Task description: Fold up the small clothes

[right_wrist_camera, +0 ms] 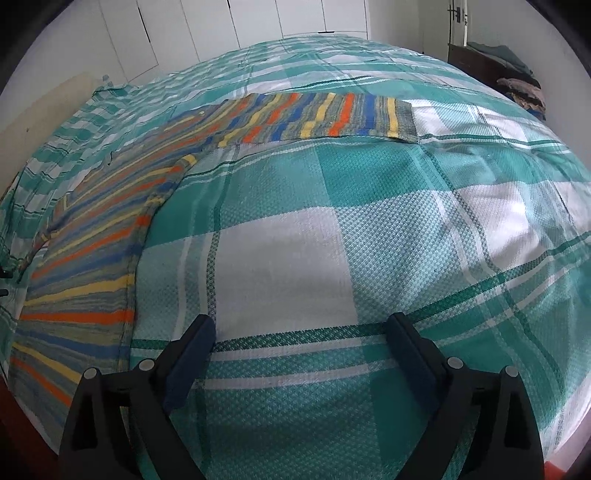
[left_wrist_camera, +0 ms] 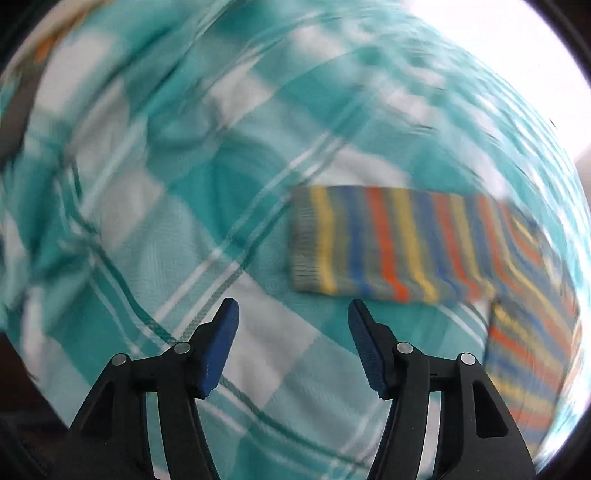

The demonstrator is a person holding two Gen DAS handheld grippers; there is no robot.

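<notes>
1. Teal-and-white checked bedspread (right_wrist_camera: pixel 332 229) covers the whole working surface; white cupboard doors (right_wrist_camera: pixel 207 26) stand behind it in my right wrist view, and a dark piece of furniture (right_wrist_camera: pixel 476 62) with a heap of folded cloth (right_wrist_camera: pixel 521 88) on it sits at the far right.
2. Striped sweater (right_wrist_camera: pixel 96 258) lies flat on the bedspread: bands of orange, yellow, blue and grey. In the right view its body fills the left side and one sleeve (right_wrist_camera: pixel 317 114) runs out to the right, ending in a grey ribbed cuff (right_wrist_camera: pixel 404 120).
3. My left gripper (left_wrist_camera: pixel 293 308): jaws spread wide, blue pads (left_wrist_camera: pixel 218 350) bare, nothing between them. It hangs over plain bedspread (left_wrist_camera: pixel 155 229), with the sleeve (left_wrist_camera: pixel 388 243) just ahead and slightly right; the grey cuff (left_wrist_camera: pixel 304 240) is the nearest part. Sweater body (left_wrist_camera: pixel 528 362) shows at the right edge. Left view is motion-blurred, so I cannot tell whether the tips touch the cloth.
4. My right gripper (right_wrist_camera: pixel 301 323): jaws also spread wide, holding nothing, over a white-and-teal check near the front of the bed. Sweater hem lies to its left, near but apart; the sleeve is well ahead of it.
</notes>
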